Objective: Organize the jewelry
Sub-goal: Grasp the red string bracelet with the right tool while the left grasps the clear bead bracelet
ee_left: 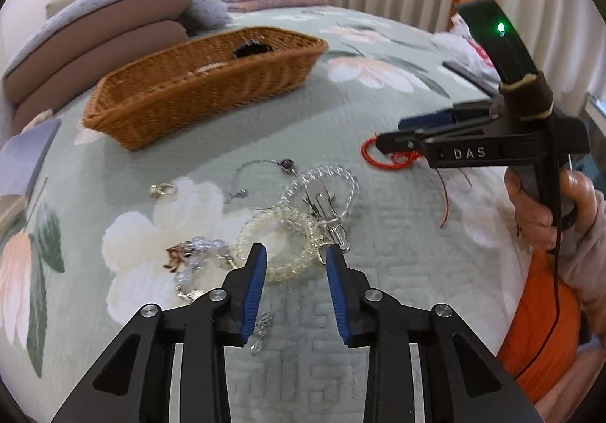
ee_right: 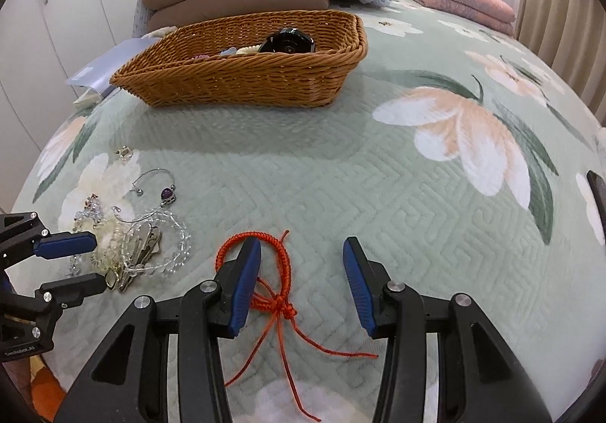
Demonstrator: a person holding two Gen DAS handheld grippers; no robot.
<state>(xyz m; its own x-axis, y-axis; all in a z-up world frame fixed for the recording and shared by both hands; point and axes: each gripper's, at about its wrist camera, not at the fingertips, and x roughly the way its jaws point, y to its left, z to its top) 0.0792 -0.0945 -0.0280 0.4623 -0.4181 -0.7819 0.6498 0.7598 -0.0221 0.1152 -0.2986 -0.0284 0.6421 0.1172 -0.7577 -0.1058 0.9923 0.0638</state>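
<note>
I have both grippers angled down over the pale green quilted bedspread (ee_right: 341, 165) with its big printed flowers. My right gripper (ee_right: 302, 275) hangs over the red braided cord bracelet (ee_right: 282, 252), which lies flat on the bed. Its loop sits at the left finger, whose blue pad (ee_right: 246, 282) covers part of it, while the knot and loose tails trail toward me between the fingers. So the loop lies off-centre, left of the gap, and its long axis runs roughly near to far. These fingers stand about half apart and hold nothing.

My left gripper (ee_left: 296, 290) is nearer the heap of pieces on the left: a pale translucent bead bracelet (ee_left: 278, 248), a clear crystal bead bracelet (ee_left: 322, 184) and some silver metal clips (ee_left: 325, 207) tangled with them. The pale bracelet lies just beyond the fingertips, partly between them. The fingers are fairly narrow but I see no pad pressing on anything.

The brown woven wicker basket (ee_right: 242, 82) stands on the far side of the bed, well apart from both grippers, with a dark faceted object and some beads already inside.

I judge the right hand needs a small shift left to centre the loop before closing.
</note>
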